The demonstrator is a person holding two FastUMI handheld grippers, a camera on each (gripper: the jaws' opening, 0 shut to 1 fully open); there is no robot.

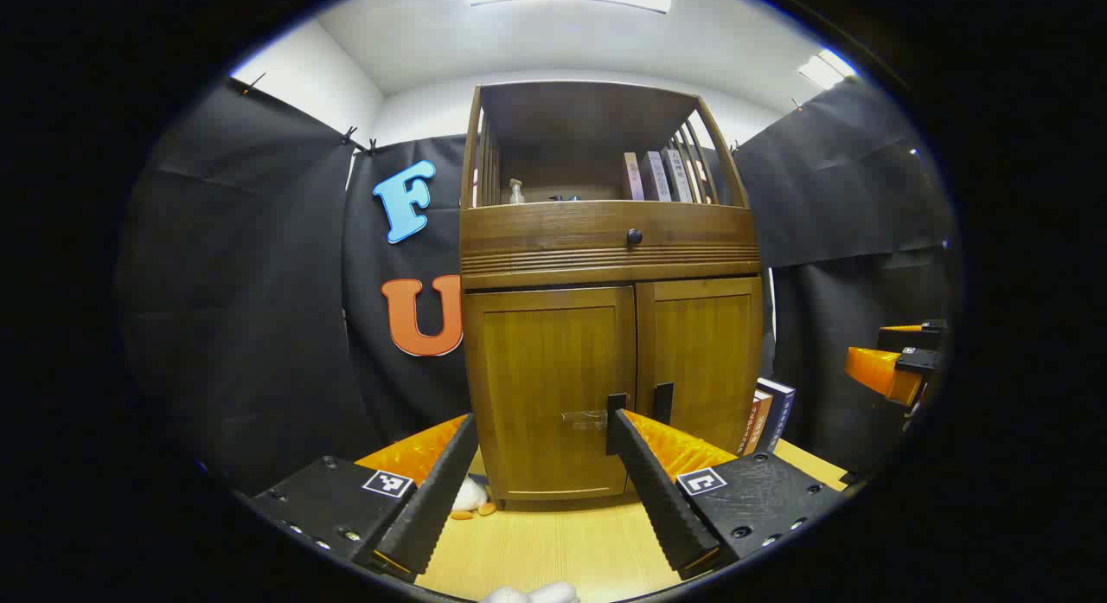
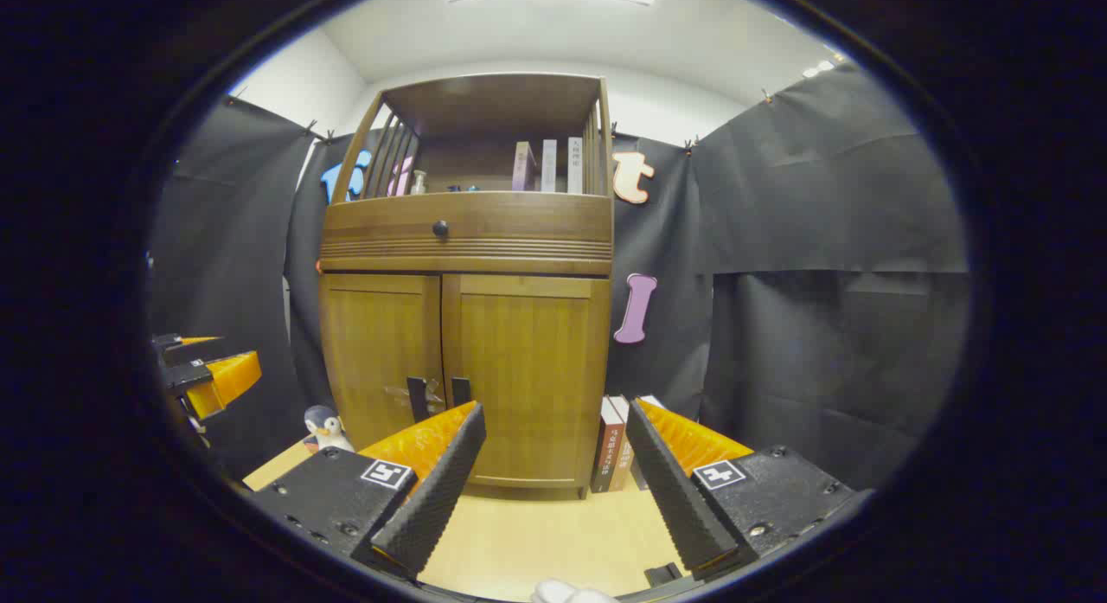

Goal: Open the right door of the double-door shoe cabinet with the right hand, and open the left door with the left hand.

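Observation:
The wooden shoe cabinet (image 1: 605, 257) stands on a light table, both lower doors closed. In the left gripper view the left door (image 1: 545, 369) is straight ahead and its dark handle (image 1: 616, 406) sits at the centre seam beside the right door's handle (image 1: 663, 400). My left gripper (image 1: 542, 426) is open, short of the door, holding nothing. In the right gripper view the right door (image 2: 532, 369) faces me, its handle (image 2: 461, 390) at the seam. My right gripper (image 2: 555, 413) is open and empty, a little way back from the door.
A drawer with a round knob (image 1: 634, 236) sits above the doors, and an open shelf with books tops it. Books (image 2: 614, 443) lean at the cabinet's right foot. A toy penguin (image 2: 324, 427) stands at its left foot. Black cloth surrounds the table.

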